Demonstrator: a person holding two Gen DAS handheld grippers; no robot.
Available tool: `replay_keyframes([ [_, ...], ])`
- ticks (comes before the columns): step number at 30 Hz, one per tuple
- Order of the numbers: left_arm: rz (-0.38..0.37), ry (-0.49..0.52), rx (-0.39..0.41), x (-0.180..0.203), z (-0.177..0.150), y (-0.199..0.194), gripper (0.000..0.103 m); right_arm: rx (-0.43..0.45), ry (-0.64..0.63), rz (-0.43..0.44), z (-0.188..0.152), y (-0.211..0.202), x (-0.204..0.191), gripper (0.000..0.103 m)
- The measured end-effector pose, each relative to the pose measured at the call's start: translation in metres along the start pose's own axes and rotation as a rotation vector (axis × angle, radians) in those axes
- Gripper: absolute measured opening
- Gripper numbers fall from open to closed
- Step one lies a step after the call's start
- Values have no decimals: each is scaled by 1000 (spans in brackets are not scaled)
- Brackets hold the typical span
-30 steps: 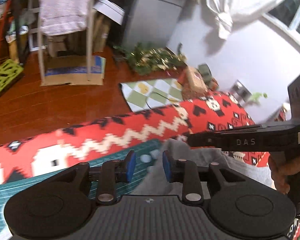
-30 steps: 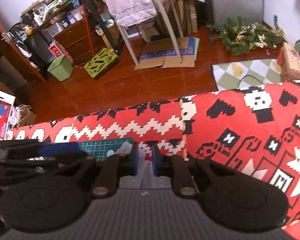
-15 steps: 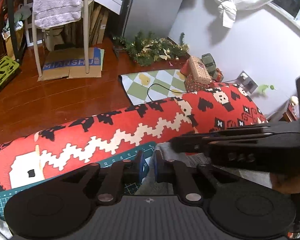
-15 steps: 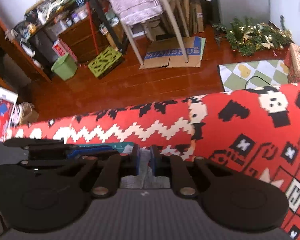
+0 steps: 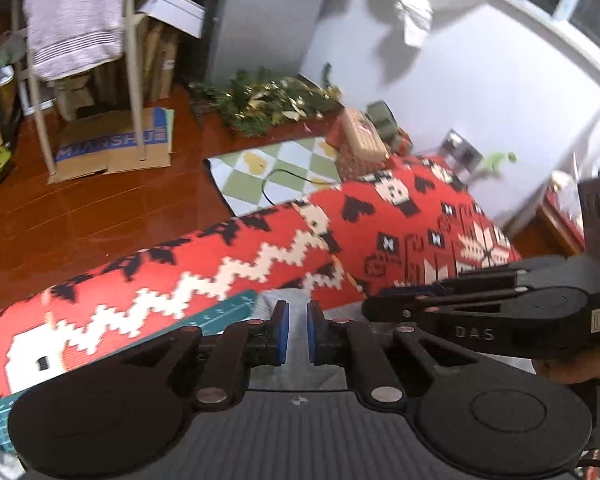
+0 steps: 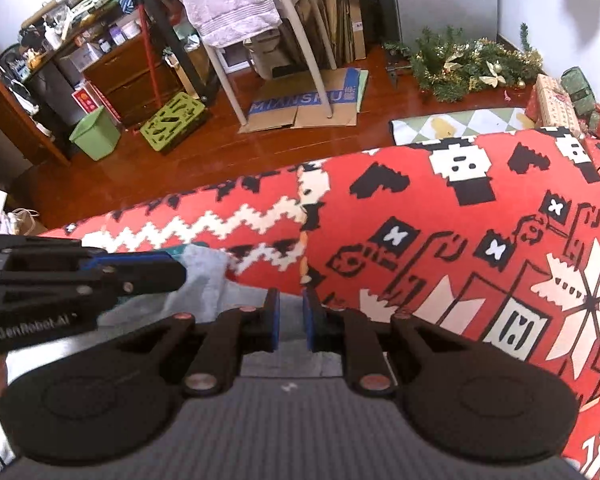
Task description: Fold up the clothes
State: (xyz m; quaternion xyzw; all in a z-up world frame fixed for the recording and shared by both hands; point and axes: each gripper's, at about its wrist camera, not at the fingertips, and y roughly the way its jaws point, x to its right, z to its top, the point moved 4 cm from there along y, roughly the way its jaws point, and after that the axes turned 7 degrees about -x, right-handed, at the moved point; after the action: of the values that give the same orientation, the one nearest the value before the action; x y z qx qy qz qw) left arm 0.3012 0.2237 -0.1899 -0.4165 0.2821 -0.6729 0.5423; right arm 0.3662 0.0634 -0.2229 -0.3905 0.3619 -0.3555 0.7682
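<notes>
Fold in progress, seen along both of my claws. The soft grey cloth garment (image 5: 296, 364) lies directly under and just ahead of my fingertips, spread over the red, black and cream patterned blanket (image 5: 380, 236), with a green gridded cutting mat (image 5: 224, 312) off to my left claw's left.

My left claw (image 5: 295, 334) has its blue pads drawn near together with a narrow gap; grey cloth shows in that gap, but I cannot tell whether it is pinched.

My right claw (image 6: 289, 320) is set the same way, cloth behind the slit, grip unconfirmed.

The two claws sit just beside each other along one edge of the garment. That edge runs across from claw to claw, so I judge neither nearer.
</notes>
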Motion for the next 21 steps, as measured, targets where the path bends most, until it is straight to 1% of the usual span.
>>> replay_keyframes([
  [2, 15, 6, -21, 1, -1, 10, 9, 8, -5, -12, -1, -1, 3, 9],
  [7, 36, 13, -12, 5, -1, 13, 9, 28, 50, -43, -6, -20, 23, 12],
  [10, 19, 4, -6, 11, 1, 8, 9, 39, 78, -73, -15, -38, 37, 12],
  [13, 15, 24, -5, 25, 1, 2, 9, 31, 119, -95, -33, -54, 49, 12],
  [17, -22, 47, -17, 49, -3, -1, 9, 37, 159, -158, -63, -74, 65, 12],
  [21, -38, 101, -45, 72, -8, 4, 9, 57, 237, -233, -86, -92, 94, 13],
])
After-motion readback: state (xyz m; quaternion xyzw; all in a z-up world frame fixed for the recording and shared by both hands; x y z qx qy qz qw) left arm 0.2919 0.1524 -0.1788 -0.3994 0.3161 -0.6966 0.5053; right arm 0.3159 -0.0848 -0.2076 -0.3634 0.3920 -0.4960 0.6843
